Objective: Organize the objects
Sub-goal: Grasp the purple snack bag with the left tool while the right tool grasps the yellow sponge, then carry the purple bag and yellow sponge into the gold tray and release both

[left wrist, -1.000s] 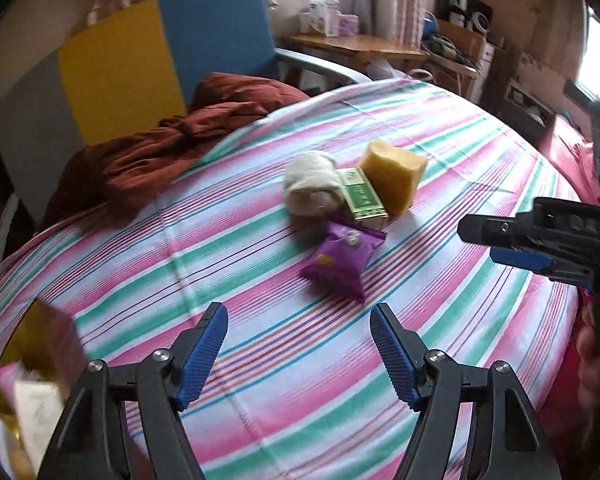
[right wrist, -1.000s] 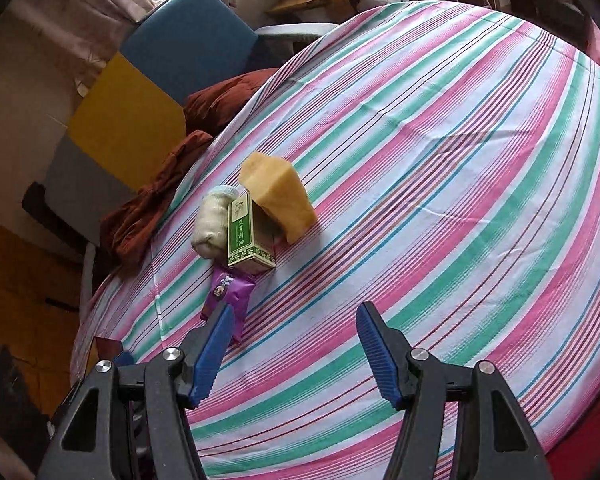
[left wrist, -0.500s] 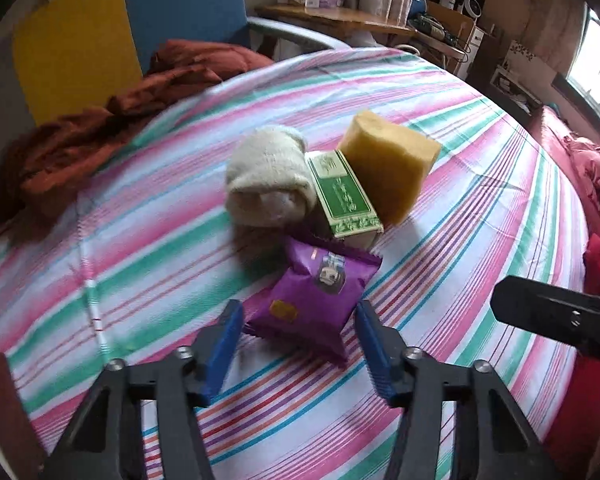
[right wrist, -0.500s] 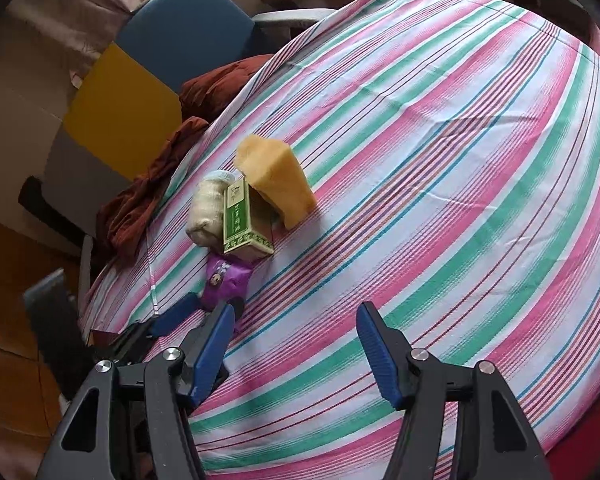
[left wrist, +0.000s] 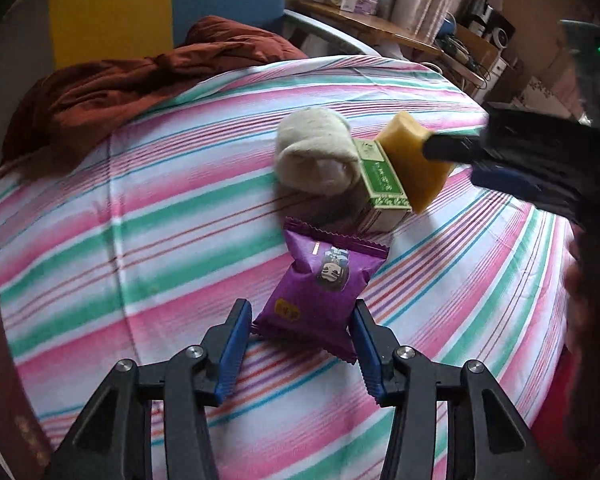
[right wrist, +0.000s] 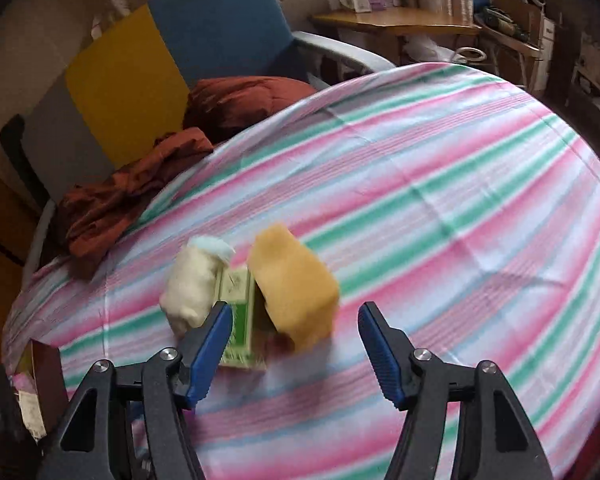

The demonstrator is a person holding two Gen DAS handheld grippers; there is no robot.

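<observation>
A purple snack packet (left wrist: pixel 320 288) lies on the striped tablecloth (left wrist: pixel 140 208). My left gripper (left wrist: pixel 300 344) is open, its blue pads on either side of the packet's near end. Behind it lie a rolled cream cloth (left wrist: pixel 316 156), a green box (left wrist: pixel 380 180) and a yellow sponge (left wrist: pixel 412 160). My right gripper (right wrist: pixel 296 344) is open, with the sponge (right wrist: pixel 296 280) and green box (right wrist: pixel 240 320) just ahead between its fingers. The cream roll (right wrist: pixel 192 284) is left of them. The right gripper also shows in the left wrist view (left wrist: pixel 500 160), beside the sponge.
A rust-red blanket (left wrist: pixel 120 80) lies on a blue and yellow chair (right wrist: pixel 160 60) beyond the table's far edge. A dark red box (right wrist: pixel 44 380) stands at the table's left edge. A wooden desk (right wrist: pixel 400 24) with white boxes stands at the back.
My left gripper has moved forward until its pads flank the purple packet. My right gripper has moved left and forward, close to the sponge and green box.
</observation>
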